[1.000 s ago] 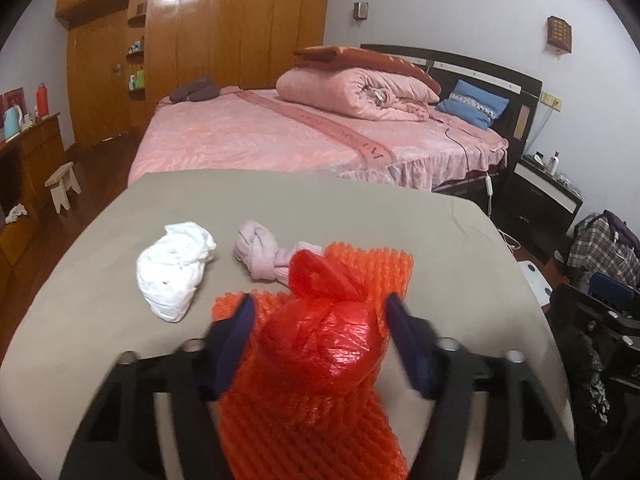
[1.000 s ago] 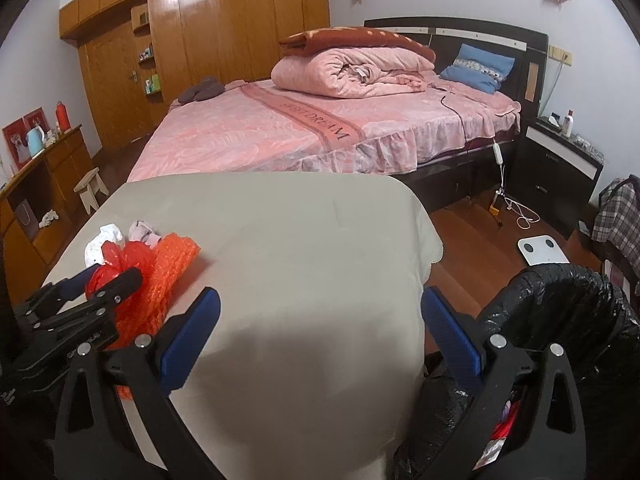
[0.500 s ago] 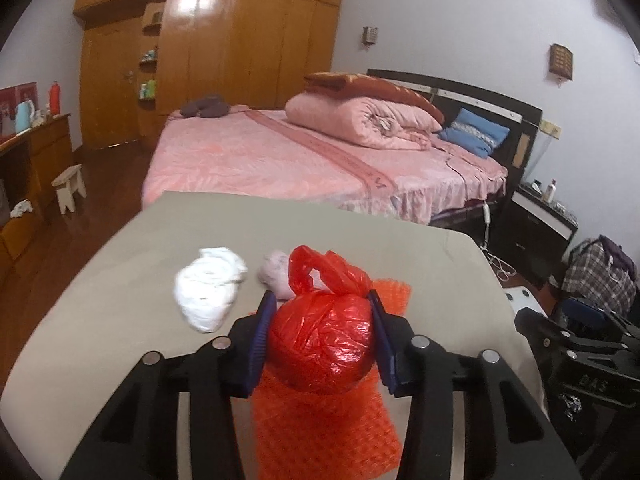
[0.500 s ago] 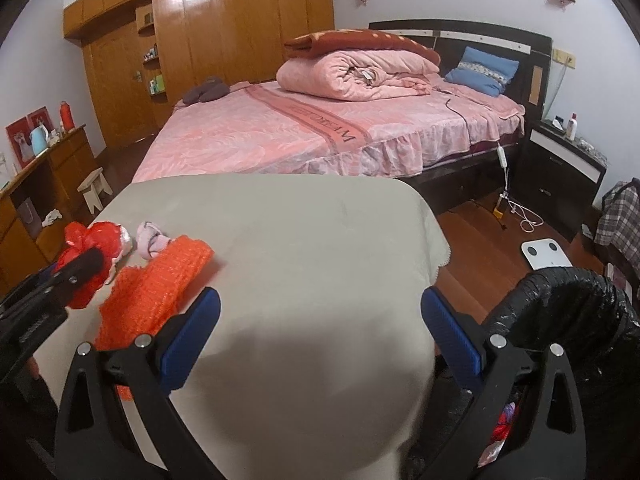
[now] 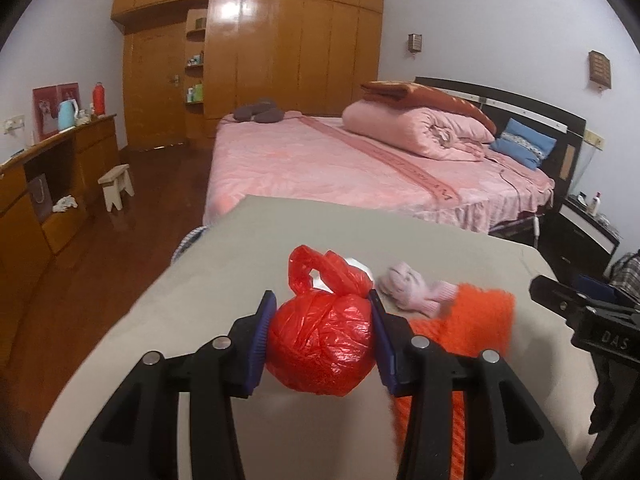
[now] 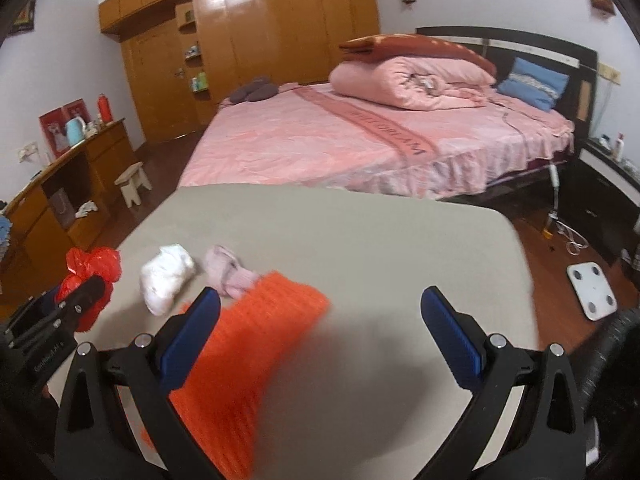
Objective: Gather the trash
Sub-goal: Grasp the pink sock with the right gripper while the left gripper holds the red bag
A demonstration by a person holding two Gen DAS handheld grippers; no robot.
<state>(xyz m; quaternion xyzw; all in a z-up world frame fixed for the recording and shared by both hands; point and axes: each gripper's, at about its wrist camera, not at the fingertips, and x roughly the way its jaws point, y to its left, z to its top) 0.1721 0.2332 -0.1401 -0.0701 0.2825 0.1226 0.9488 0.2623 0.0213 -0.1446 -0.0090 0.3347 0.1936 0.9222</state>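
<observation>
One knotted red plastic bag (image 5: 320, 350) is pinched in the left gripper (image 5: 320, 344), clear of the table (image 5: 240, 248); right gripper (image 6: 320, 340) gapes empty. Next: carry it to the bin, out of view toward four o'clock.

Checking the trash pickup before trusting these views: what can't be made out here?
- Red bag contents: opaque plastic, left wrist view.
- Orange foam net: motion-blurred, near end behind the right gripper.
- White wad: mostly behind the bag, left view.
- Black bin liner: cut off at the right edge.

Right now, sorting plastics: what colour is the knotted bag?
Red bag; clearest in the left wrist view.
</observation>
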